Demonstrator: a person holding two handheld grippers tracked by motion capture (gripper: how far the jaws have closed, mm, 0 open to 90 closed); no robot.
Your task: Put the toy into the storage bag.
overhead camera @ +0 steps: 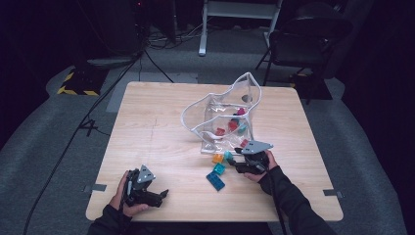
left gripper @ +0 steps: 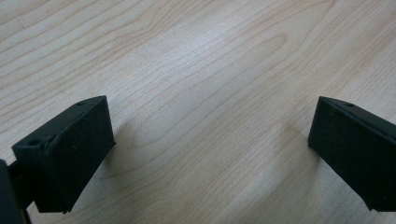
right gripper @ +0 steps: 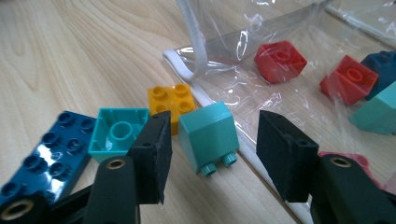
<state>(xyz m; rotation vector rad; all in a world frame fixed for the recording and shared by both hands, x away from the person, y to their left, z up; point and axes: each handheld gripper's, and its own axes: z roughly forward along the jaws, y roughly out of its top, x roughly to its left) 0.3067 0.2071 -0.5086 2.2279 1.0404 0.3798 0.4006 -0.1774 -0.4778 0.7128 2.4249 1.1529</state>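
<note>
A teal brick (right gripper: 208, 133) lies on its side against the clear plastic bag's white edge (right gripper: 196, 51), studs toward me. My right gripper (right gripper: 217, 149) straddles it with a gap on each side, open. In the high view the right gripper (overhead camera: 235, 159) is at the bag's (overhead camera: 220, 105) near corner, by the teal brick (overhead camera: 228, 155). An orange brick (right gripper: 171, 100), an upturned teal brick (right gripper: 116, 133) and a long blue brick (right gripper: 51, 151) lie to the left. My left gripper (overhead camera: 164, 193) rests low at the table's near left, open over bare wood (left gripper: 210, 149).
Inside the bag lie red bricks (right gripper: 280, 60), a dark blue one (right gripper: 385, 65) and a teal one (right gripper: 378, 112). The wooden table (overhead camera: 147, 127) stands on grey carpet. A chair (overhead camera: 303, 39) and cables (overhead camera: 98, 112) are beyond the far edge.
</note>
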